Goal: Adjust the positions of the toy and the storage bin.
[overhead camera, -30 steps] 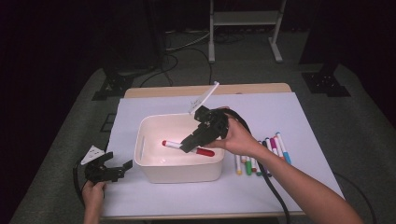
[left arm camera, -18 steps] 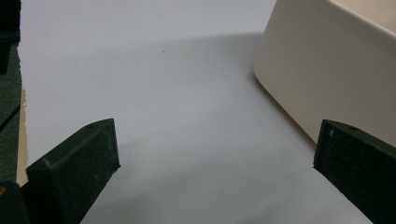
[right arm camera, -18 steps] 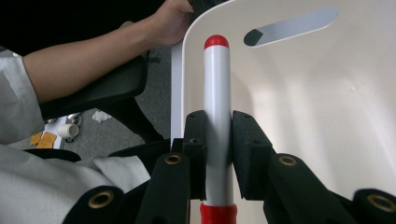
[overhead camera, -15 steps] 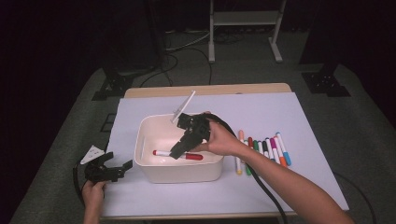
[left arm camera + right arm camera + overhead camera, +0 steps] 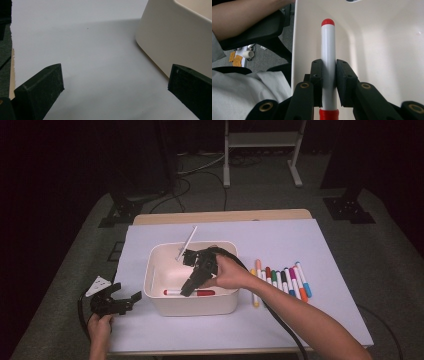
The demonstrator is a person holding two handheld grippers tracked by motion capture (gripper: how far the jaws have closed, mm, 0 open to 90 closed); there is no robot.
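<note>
My right tool (image 5: 329, 82) is clamped tight on the red marker (image 5: 328, 62), holding it low inside the bin (image 5: 220, 306) along its near wall, so by my read this one is all but delivered and only needs letting go. My left tool (image 5: 116, 302) sits wide open and empty near the surface's front-left corner, while a row of markers (image 5: 281, 282) right of the bin is left to move.

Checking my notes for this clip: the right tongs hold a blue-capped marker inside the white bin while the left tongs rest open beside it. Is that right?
Not quite: the marker clamped in the right tongs has red ends, not a blue cap, as the right gripper view shows. The rest stands: it is held inside the white bin, and the left tongs rest open beside it.
</note>
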